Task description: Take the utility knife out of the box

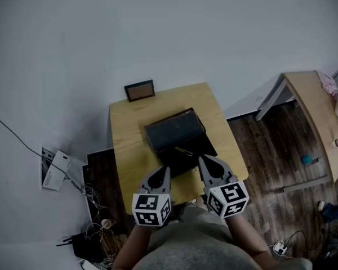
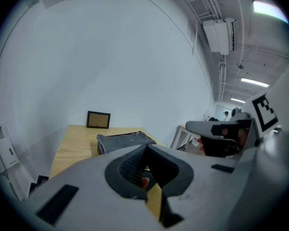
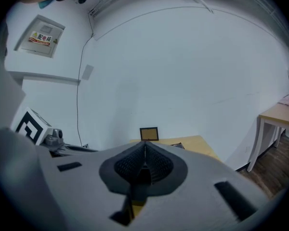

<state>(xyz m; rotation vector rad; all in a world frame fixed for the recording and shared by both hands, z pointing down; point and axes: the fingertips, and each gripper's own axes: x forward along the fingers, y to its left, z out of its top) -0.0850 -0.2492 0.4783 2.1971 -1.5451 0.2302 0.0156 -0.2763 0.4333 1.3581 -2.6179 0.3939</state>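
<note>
On the near half of the open black box (image 1: 174,129) lies a thin yellowish strip, likely the utility knife (image 1: 184,150), too small to be sure. Box sits mid-desk (image 1: 124,134), picture frame (image 1: 139,90) behind it. Left claw (image 1: 167,169) and right claw (image 1: 202,158) are both pinched closed, empty, at the box's near edge. Risk: closed jaws would shove knife or box instead of gripping, and the thin flat handle may slip.

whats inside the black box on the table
The open black box shows one thin yellowish thing, likely the utility knife. The rest inside is too dark to read, and the right gripper covers the near edge.
</note>
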